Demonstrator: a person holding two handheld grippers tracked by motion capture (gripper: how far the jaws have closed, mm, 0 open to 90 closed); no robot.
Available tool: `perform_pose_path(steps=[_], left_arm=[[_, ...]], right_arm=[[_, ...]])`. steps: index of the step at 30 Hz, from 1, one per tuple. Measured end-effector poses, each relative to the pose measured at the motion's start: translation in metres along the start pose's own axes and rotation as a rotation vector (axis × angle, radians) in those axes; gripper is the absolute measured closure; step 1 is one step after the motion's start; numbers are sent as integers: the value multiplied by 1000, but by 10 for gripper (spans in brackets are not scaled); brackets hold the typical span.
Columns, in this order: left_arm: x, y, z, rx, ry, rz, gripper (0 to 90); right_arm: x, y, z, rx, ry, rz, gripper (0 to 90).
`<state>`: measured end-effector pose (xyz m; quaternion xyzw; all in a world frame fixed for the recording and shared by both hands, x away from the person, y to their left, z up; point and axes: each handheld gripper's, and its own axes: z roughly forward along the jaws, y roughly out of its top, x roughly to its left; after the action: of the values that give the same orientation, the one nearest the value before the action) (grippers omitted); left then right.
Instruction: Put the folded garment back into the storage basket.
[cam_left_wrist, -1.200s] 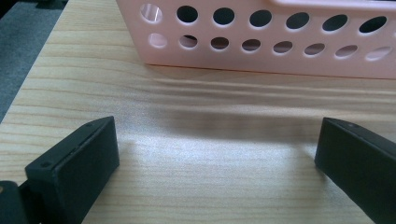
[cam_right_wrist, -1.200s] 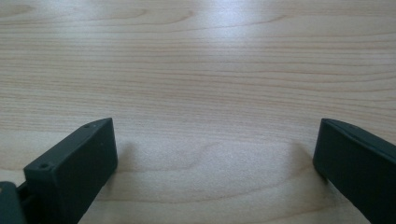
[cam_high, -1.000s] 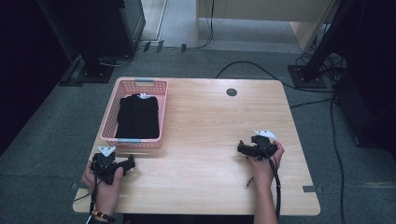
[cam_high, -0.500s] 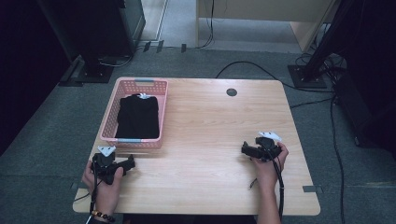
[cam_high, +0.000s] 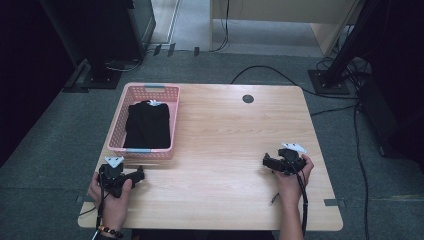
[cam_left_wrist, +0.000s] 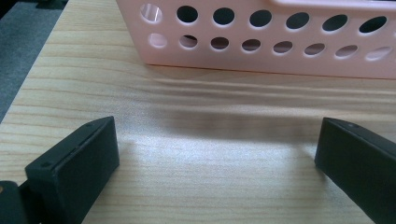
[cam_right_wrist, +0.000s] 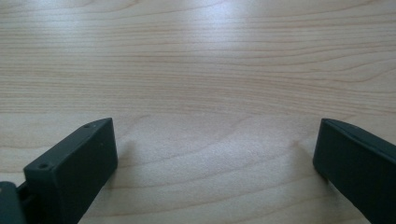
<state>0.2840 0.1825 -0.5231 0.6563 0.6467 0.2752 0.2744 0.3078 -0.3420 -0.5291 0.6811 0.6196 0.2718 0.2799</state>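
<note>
Left gripper (cam_high: 137, 176) wide open, empty, front-left corner of table (cam_high: 225, 140), just before pink basket (cam_high: 117, 131) | right gripper (cam_high: 266, 161) wide open, empty, near right edge | black garment (cam_high: 147, 125) in basket, folds indistinct | white tag (cam_high: 154, 103) unreadable

We are seeing the basket (cam_high: 120, 131) sitting at the table's (cam_high: 225, 130) far left, a folded garment (cam_high: 147, 125) lying inside it.
</note>
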Motion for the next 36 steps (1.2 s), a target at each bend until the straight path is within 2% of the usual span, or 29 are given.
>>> perform_pose_path(steps=[36], left_arm=[[0, 0, 0, 0, 0, 0, 0]], right_arm=[[-35, -12, -13, 0, -44, 45, 0]])
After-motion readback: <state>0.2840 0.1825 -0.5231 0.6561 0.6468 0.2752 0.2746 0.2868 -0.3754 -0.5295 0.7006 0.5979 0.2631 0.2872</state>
